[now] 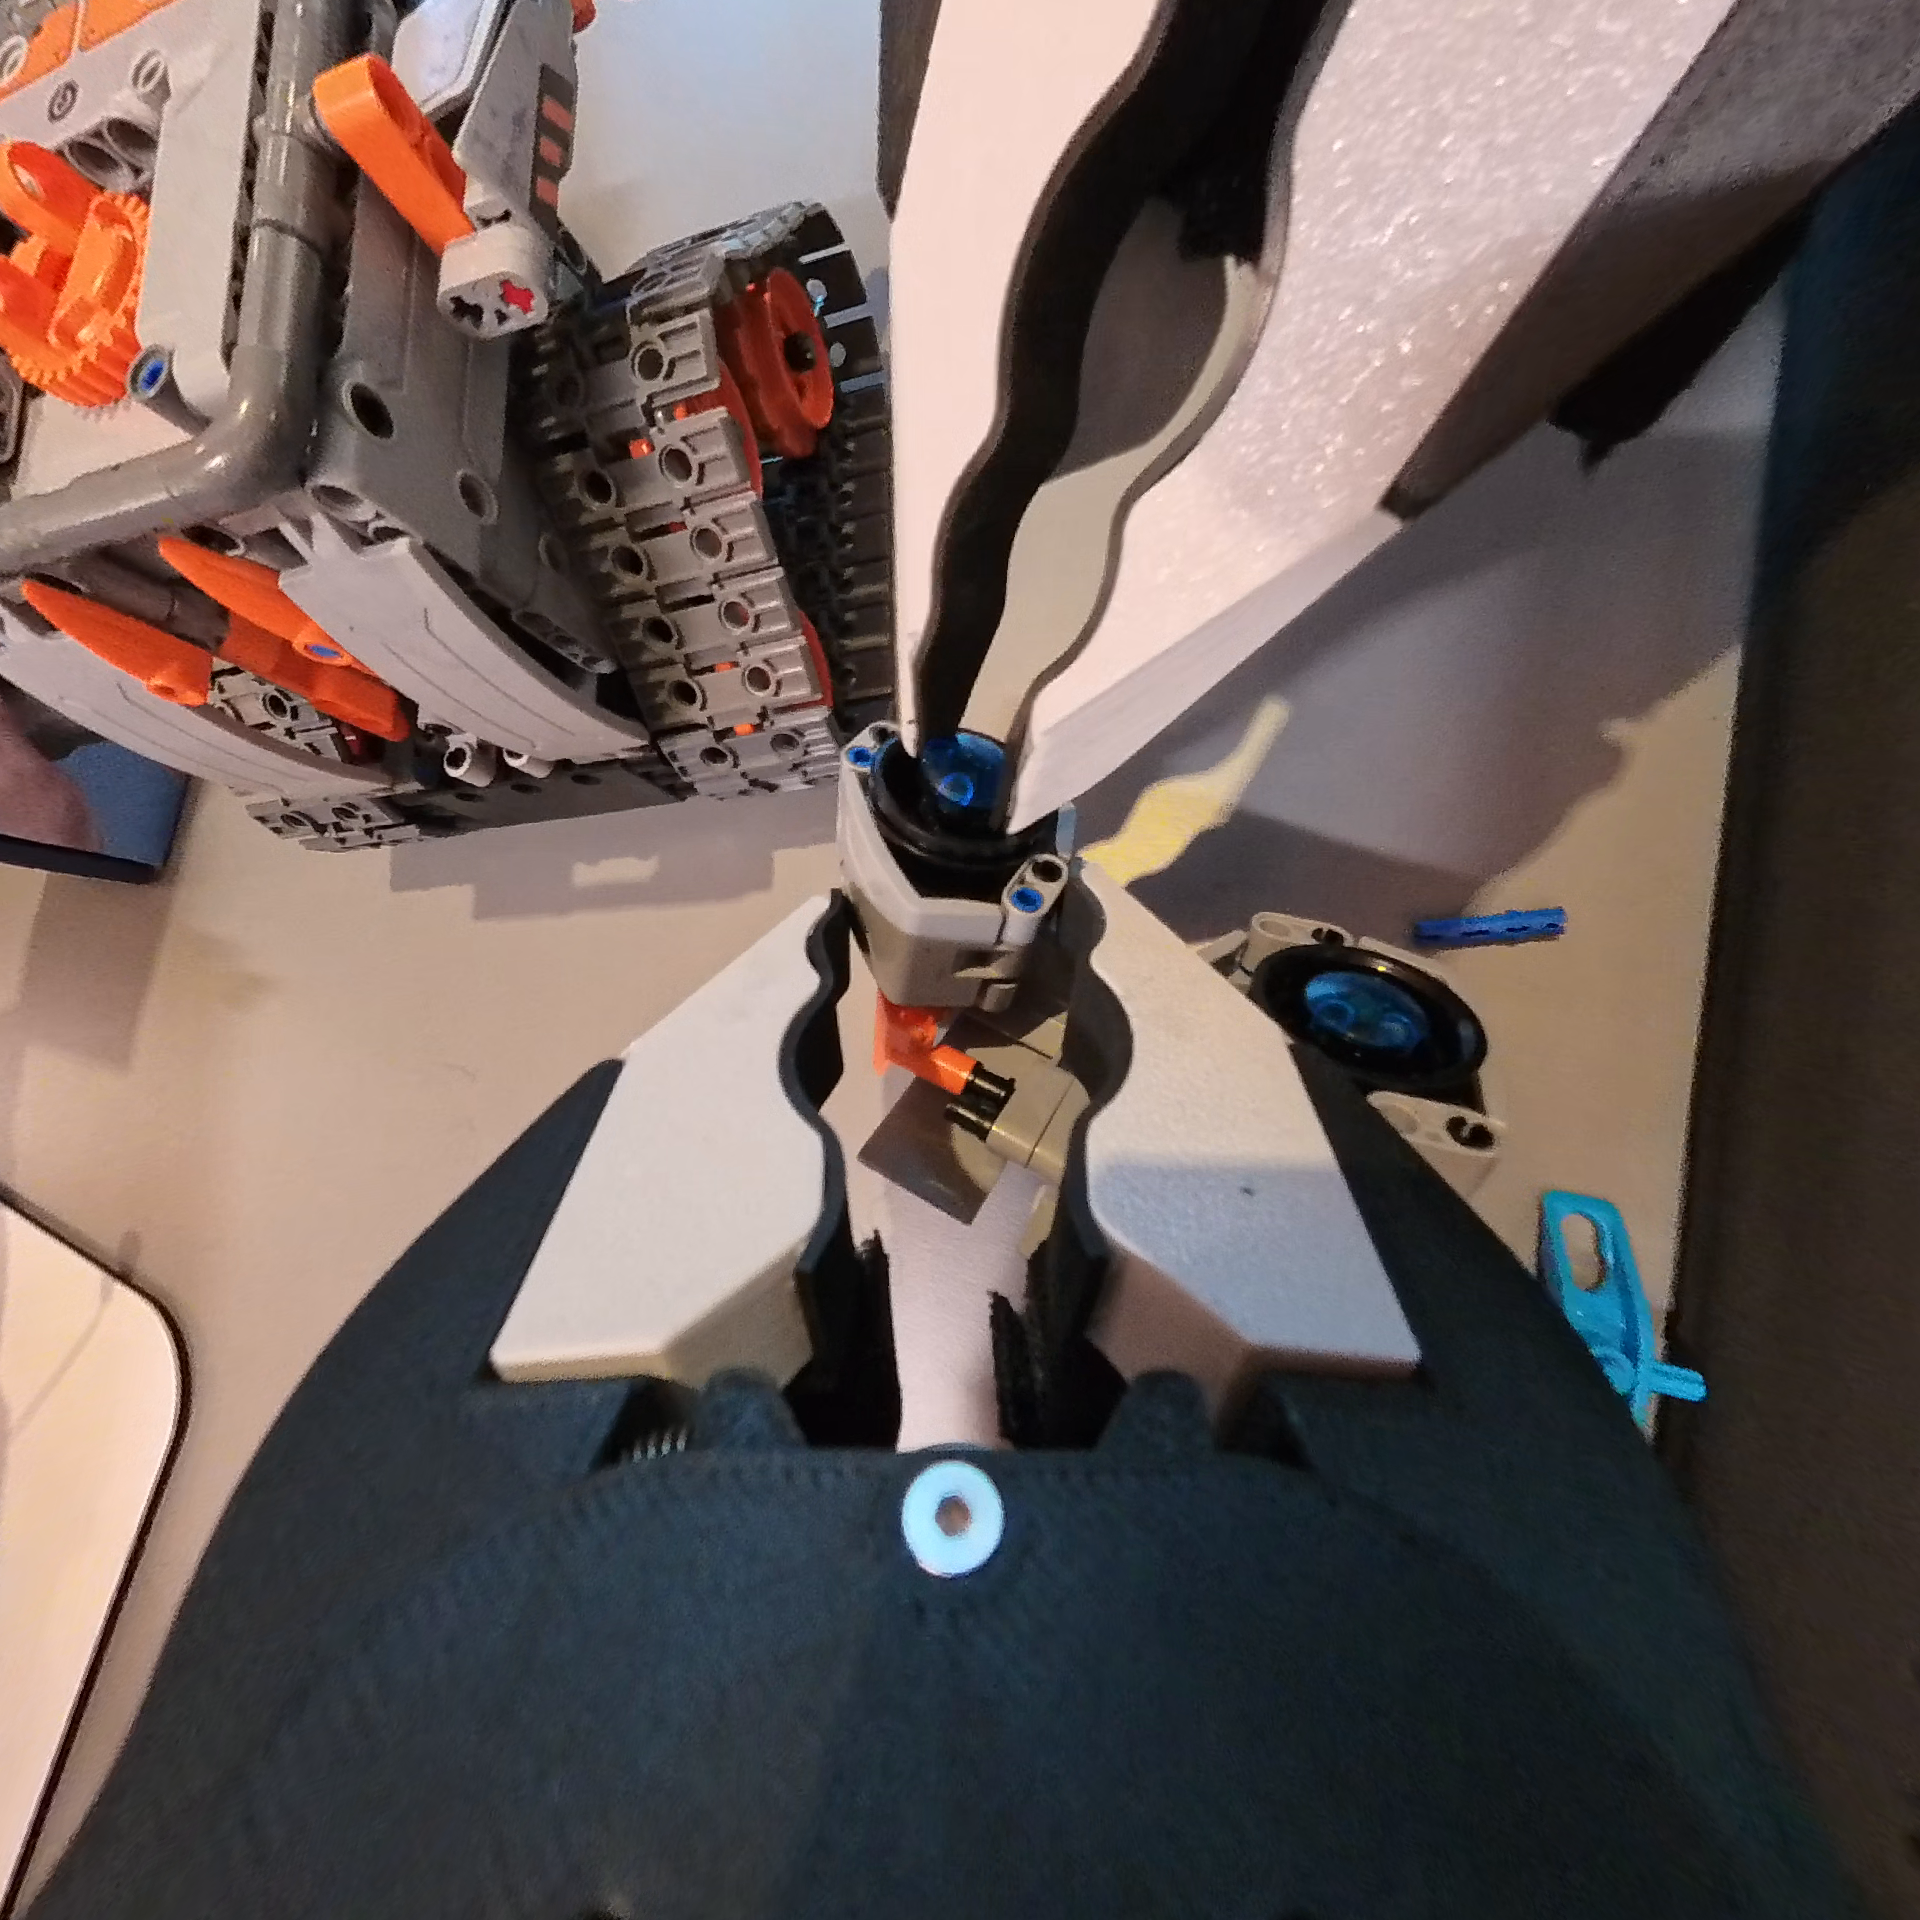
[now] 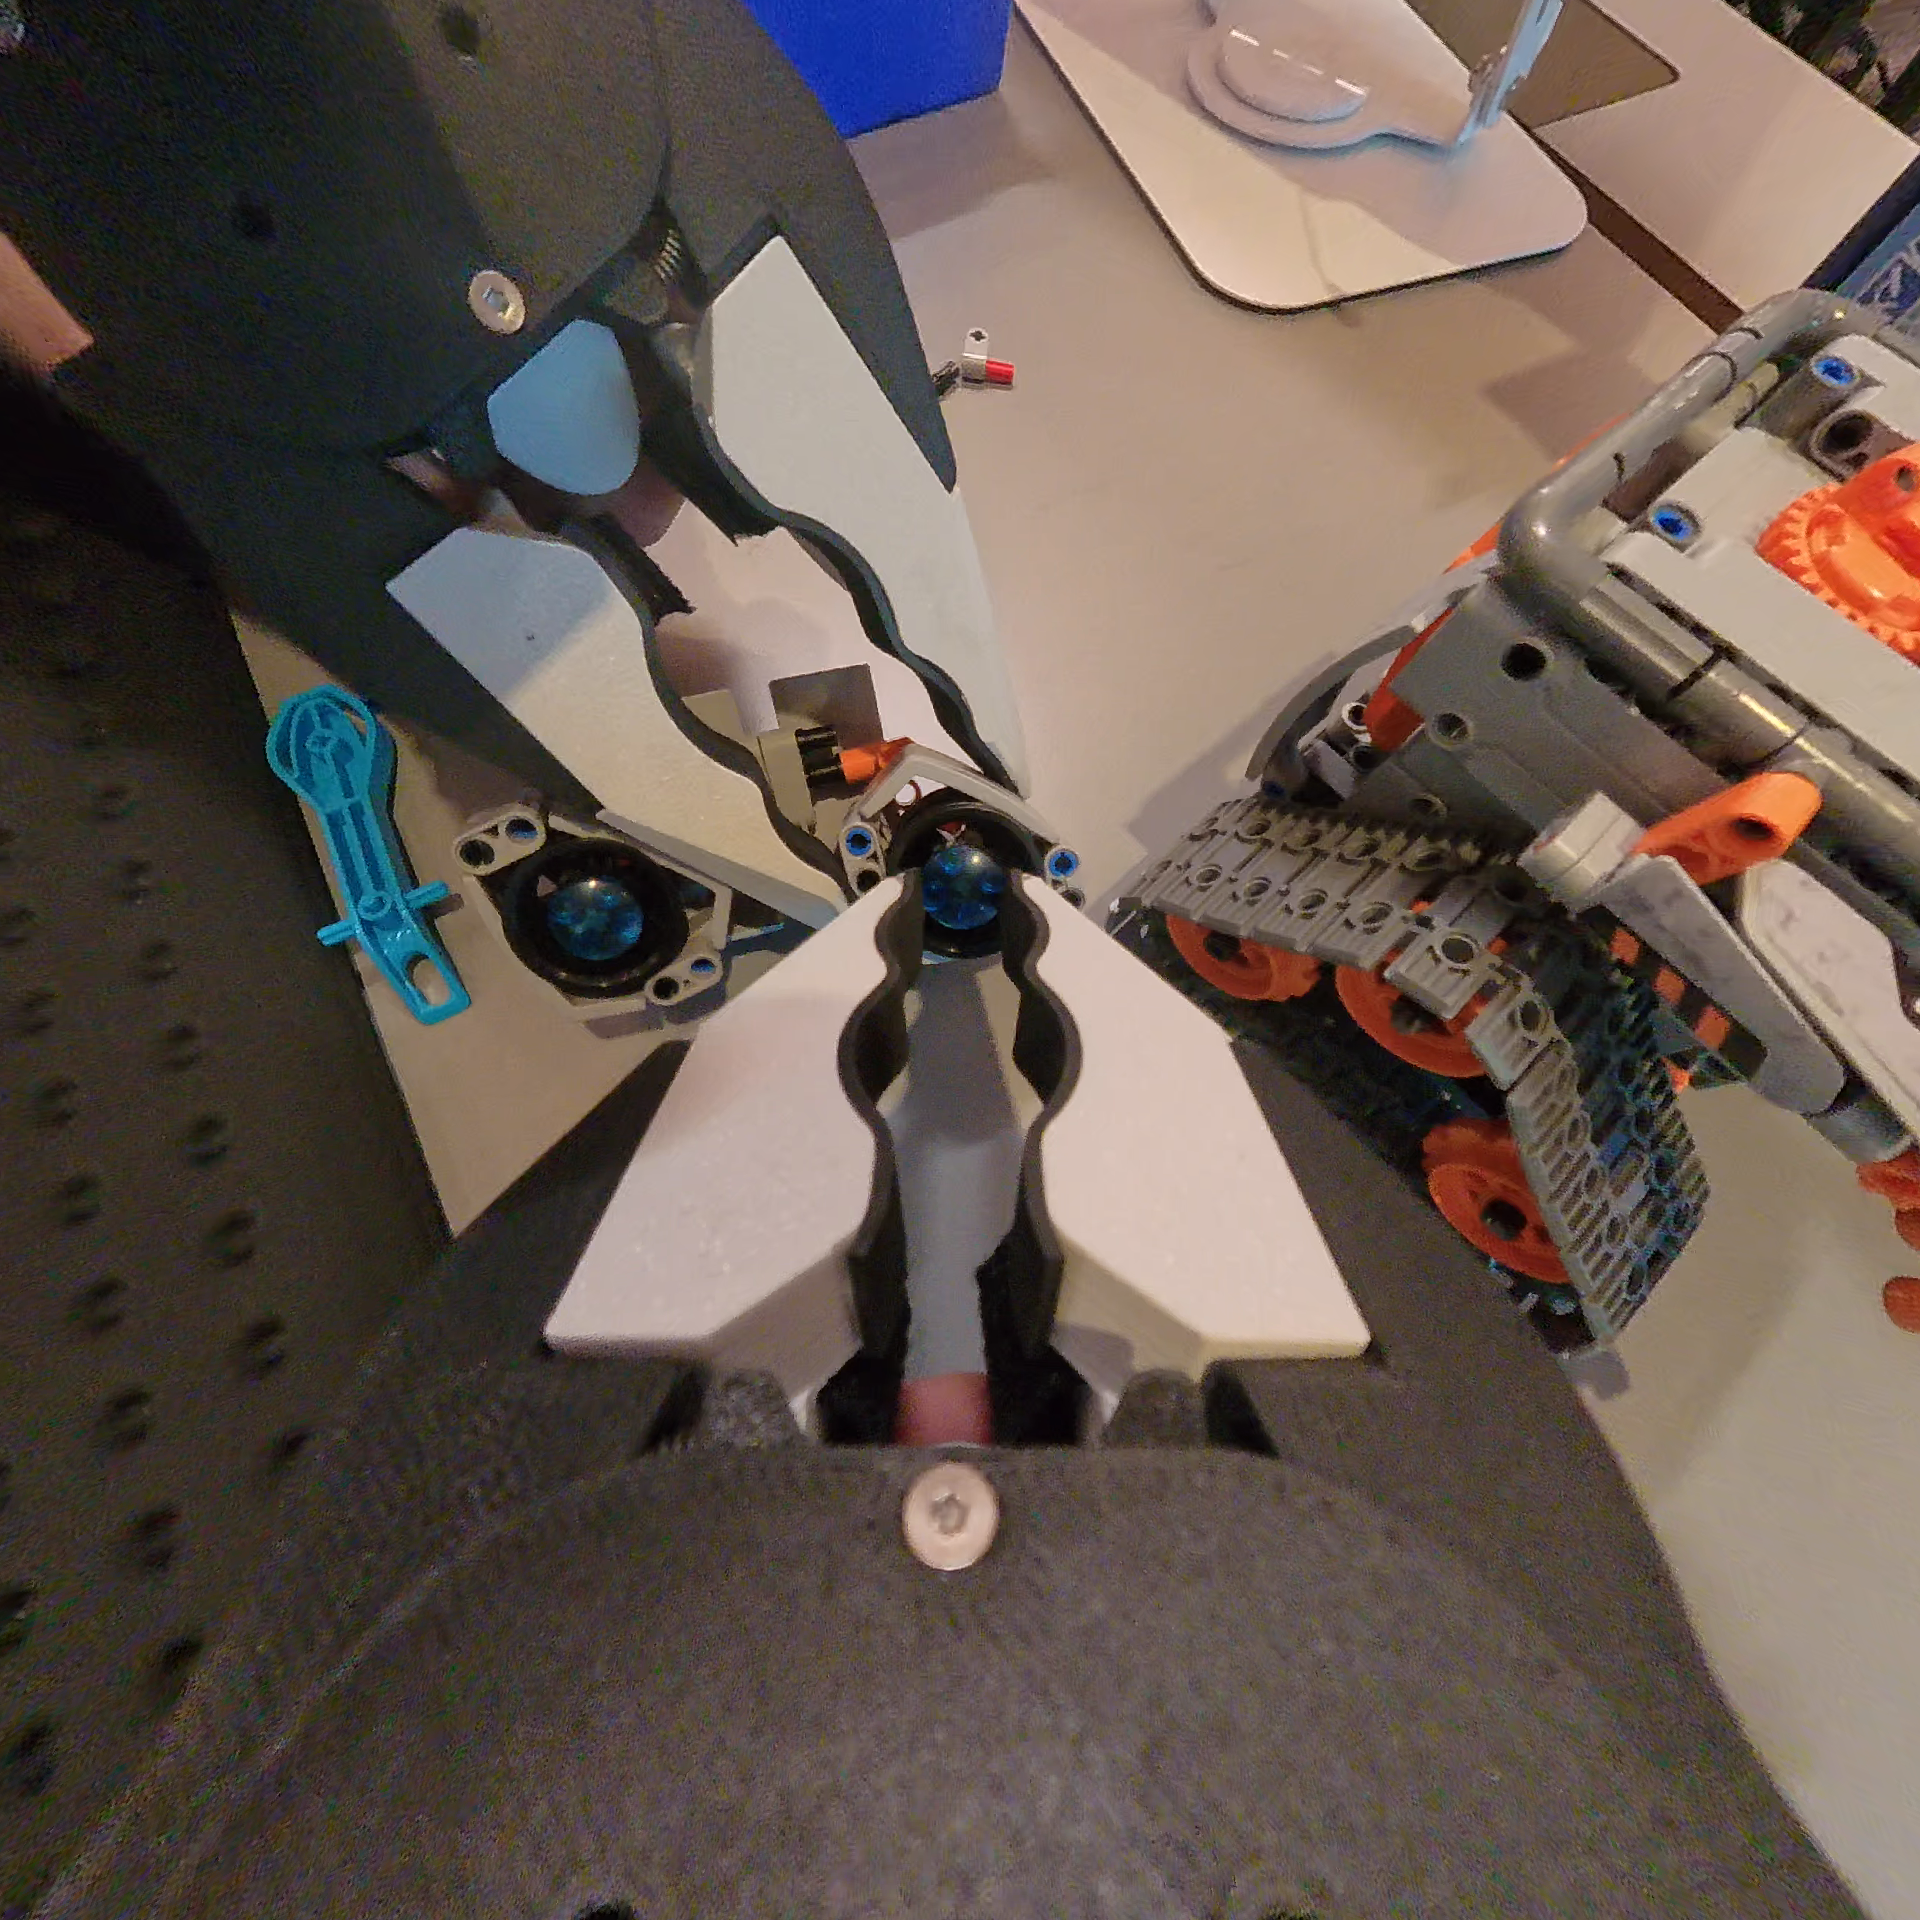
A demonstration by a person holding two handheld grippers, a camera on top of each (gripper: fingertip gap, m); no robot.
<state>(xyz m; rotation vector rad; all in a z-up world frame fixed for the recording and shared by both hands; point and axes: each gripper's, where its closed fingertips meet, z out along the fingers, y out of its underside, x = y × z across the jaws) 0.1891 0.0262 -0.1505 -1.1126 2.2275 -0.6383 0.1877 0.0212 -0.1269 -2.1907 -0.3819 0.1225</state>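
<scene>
My left gripper (image 1: 956, 935) is shut on a small grey brick module (image 1: 935, 914) with a black ring, orange pins and a clear blue dome (image 1: 961, 779). It holds the module above the table. My right gripper (image 2: 964, 883) is shut on that blue dome (image 2: 961, 883), tips pinching it from both sides. In the left wrist view the right gripper (image 1: 966, 774) comes down from the top. In the right wrist view the left gripper (image 2: 914, 821) reaches in from the upper left around the module (image 2: 935, 790).
A grey and orange tracked brick vehicle (image 1: 468, 468) (image 2: 1558, 831) stands close by on the beige table (image 2: 1143, 520). A second domed module (image 1: 1361, 1023) (image 2: 592, 920), a teal separator tool (image 1: 1605, 1299) (image 2: 358, 842) and a blue beam (image 1: 1491, 925) lie beside a dark mat (image 2: 156, 935). A white stand base (image 2: 1351, 177) lies far off. Left tips and right tips are each some 35 cm from the white stand base (image 2: 1351, 177).
</scene>
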